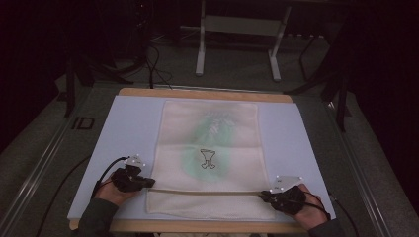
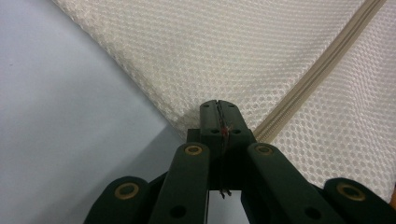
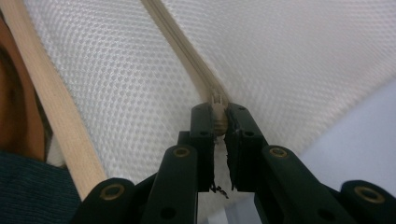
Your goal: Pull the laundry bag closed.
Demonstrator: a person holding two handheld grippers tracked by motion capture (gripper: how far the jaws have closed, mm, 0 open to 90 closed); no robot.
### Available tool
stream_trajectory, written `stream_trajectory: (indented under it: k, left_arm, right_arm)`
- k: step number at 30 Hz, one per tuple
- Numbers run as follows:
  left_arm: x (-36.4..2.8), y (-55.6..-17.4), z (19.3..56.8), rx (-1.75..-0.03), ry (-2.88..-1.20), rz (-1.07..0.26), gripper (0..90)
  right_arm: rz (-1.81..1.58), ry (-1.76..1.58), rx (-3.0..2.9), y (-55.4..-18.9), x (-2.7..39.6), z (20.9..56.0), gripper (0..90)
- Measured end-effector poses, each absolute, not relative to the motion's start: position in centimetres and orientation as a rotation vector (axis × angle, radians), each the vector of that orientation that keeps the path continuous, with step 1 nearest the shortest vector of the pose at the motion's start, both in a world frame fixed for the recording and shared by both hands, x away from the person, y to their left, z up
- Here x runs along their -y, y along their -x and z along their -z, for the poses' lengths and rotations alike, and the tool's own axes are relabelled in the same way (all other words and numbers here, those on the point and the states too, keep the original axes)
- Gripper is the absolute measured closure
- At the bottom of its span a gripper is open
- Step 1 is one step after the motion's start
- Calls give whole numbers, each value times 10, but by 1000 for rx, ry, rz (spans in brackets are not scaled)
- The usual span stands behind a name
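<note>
- While the mesh laundry bag point(image 1: 210, 158) is spread flat on the pale blue mat point(image 1: 131, 128), it is held at both ends of its zipper point(image 1: 207, 192), which runs across the bag near the edge closest to the person.
- At the left end of the zipper, the left gripper point(image 1: 148, 182) is seen with its jaws fully pressed together on the corner of the mesh bag, where the mesh meets the zipper tape.
- At the right end of the zipper, the right gripper point(image 1: 264, 194) is closed on the zipper slider point(image 3: 218, 114); the small beige piece is pinched between the two jaws, which are kept slightly apart by it.
- Through the mesh, a green garment point(image 1: 210, 143) with a black drawing point(image 1: 208, 159) is visible in the middle of the bag.
- Under the mat, the wooden table point(image 1: 205, 94) is seen, its edge showing beyond the far side of the bag.
- Beyond the table, well apart from the bag, a white metal frame point(image 1: 237, 39) and dark cables point(image 1: 155, 64) are placed on the grey floor.
- Nothing lies on the bag between the two grippers.
</note>
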State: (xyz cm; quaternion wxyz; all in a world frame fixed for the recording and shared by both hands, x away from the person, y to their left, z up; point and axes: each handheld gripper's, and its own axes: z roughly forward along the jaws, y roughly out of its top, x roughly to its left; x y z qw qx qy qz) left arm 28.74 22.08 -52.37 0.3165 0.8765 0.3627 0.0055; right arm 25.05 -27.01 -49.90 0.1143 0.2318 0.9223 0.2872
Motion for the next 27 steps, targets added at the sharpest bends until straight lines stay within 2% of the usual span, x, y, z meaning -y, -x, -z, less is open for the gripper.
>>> stream_trajectory:
  k: [27]
  left_arm:
    - [-221, -287, 524, -956, -2299, -12, 899]
  right_arm:
    - [-822, -712, -2685, -251, 287, 500, 823]
